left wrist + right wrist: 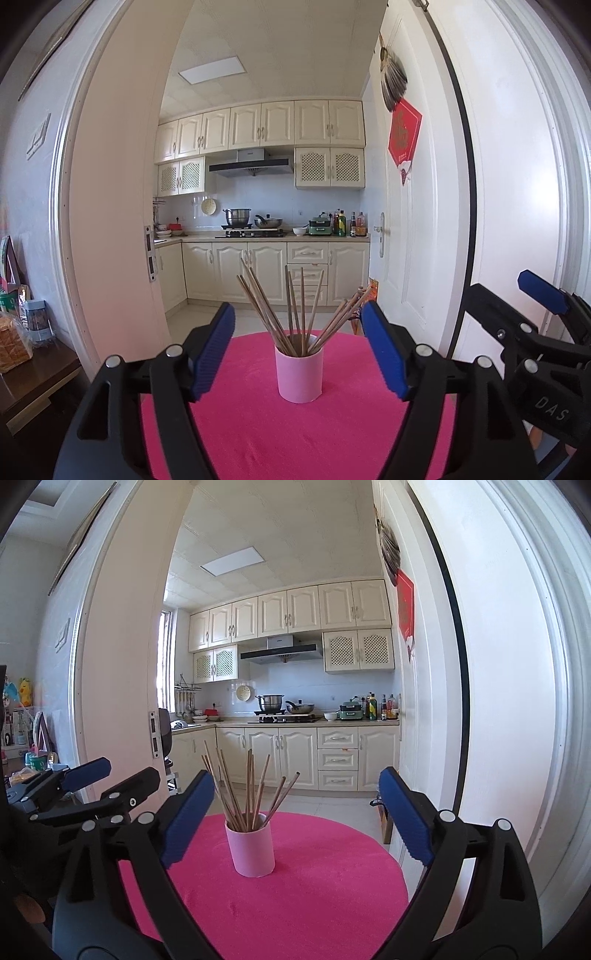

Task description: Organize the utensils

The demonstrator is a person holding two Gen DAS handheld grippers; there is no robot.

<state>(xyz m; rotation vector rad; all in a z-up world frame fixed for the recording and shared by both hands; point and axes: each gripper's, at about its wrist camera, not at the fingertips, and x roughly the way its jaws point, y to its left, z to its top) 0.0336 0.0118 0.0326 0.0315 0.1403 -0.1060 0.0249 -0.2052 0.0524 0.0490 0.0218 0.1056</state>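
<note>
Both my grippers, left [298, 349] & right [295, 814], have fingers spread wide w/ nothing between them. Ahead, the pink cup [299, 373] holds the chopsticks [295, 310], fanned out. Risk, I think: a finger catches a leaning stick & tips the cup. Pink table [258, 424] is bare around it; the edge is just behind, then the door [417, 221].

Two wrist views side by side, level, facing the kitchen, near the shared pink cup [299, 376] [251, 851]
</note>
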